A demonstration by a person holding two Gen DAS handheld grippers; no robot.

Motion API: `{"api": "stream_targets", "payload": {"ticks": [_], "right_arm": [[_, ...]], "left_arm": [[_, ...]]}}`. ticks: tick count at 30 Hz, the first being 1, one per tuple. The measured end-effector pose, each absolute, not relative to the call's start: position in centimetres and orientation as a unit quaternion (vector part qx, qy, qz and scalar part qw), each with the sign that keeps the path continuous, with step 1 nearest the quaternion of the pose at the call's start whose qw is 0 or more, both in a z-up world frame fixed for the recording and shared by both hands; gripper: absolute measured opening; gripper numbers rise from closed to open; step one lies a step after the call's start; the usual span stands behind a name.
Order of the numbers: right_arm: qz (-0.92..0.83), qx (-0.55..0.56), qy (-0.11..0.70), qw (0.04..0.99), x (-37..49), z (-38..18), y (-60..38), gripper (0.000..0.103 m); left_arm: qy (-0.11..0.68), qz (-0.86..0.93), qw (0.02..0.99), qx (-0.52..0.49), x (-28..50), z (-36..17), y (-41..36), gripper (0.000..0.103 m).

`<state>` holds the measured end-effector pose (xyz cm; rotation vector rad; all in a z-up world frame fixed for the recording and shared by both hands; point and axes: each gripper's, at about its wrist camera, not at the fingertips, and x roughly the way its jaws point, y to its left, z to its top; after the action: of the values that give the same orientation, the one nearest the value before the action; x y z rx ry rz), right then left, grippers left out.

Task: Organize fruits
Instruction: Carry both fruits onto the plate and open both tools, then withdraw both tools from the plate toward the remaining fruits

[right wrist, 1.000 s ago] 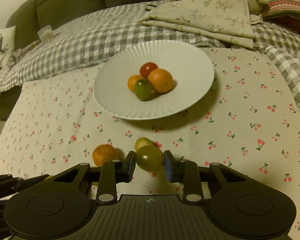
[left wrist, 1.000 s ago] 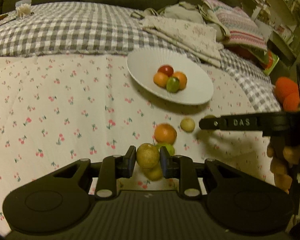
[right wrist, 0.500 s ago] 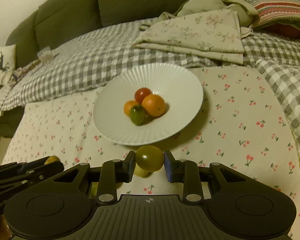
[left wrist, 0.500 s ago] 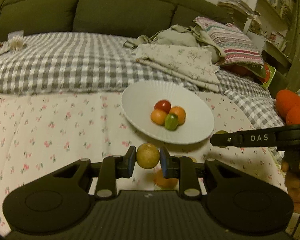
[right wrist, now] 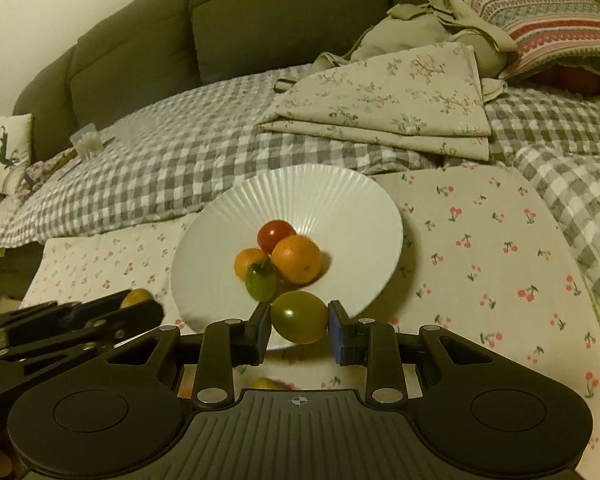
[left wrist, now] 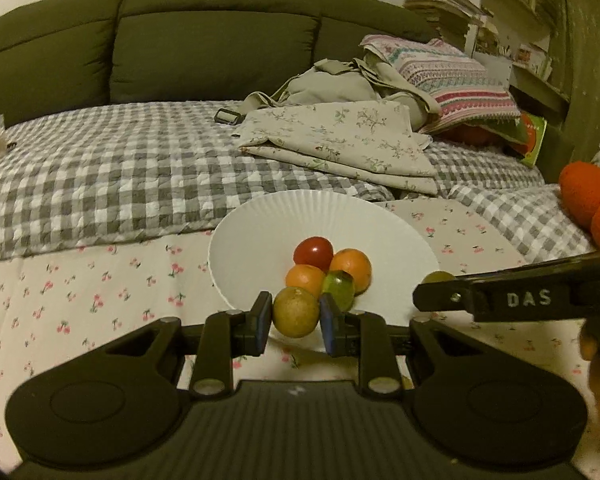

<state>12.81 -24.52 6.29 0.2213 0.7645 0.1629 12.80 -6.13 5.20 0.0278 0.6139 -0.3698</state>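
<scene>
A white ribbed plate (left wrist: 260,232) (right wrist: 340,196) lies on the cherry-print cloth and holds a red fruit (left wrist: 313,251), two oranges (left wrist: 350,266) and a green fruit (left wrist: 339,286). My left gripper (left wrist: 295,316) is shut on a yellow-brown round fruit (left wrist: 295,311) at the plate's near rim. My right gripper (right wrist: 299,322) is shut on a green-yellow fruit (right wrist: 299,316), also over the near rim. The right gripper's arm (left wrist: 512,300) crosses the left wrist view at right; the left gripper (right wrist: 68,324) shows at lower left of the right wrist view. A yellow fruit (right wrist: 266,383) lies partly hidden under my right gripper.
A grey checked quilt (left wrist: 100,176) lies behind the plate, with folded floral cloths (left wrist: 340,136) and a striped pillow (left wrist: 452,76) at the back right. A dark green sofa back (left wrist: 180,40) rises behind. Orange knitted sleeve (left wrist: 592,200) at far right.
Both grippers have carried their fruits forward from the loose fruits on the cloth to the plate's near rim; the plate now looms larger in both views.
</scene>
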Motion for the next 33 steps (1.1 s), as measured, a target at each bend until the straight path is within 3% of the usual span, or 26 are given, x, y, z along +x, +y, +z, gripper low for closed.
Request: {"api": "stream_targets", "payload": {"ticks": [19,23,25,33], "right_arm": [[0.095,0.085,0.372,0.919,15.2,4.2,-23.9,0.030],[0.093,0.106,0.375,0.916,15.5,4.1,-24.3,0.032],[0.089,0.116,0.371,0.917,15.4,4.3,-24.6,0.040],[0.073,0.131,0.370,0.917,15.2,5.2,-25.3,0.041]], "left_arm": [[0.332,-0.190,0.924,-0.011,16.5,2.6,-6.8,0.024],[0.333,-0.190,0.923,-0.030,16.8,2.8,-6.4,0.038],[0.331,-0.188,0.924,-0.034,16.7,3.0,-6.0,0.047],[0.333,-0.173,0.926,-0.045,15.7,4.5,-4.2,0.049]]}}
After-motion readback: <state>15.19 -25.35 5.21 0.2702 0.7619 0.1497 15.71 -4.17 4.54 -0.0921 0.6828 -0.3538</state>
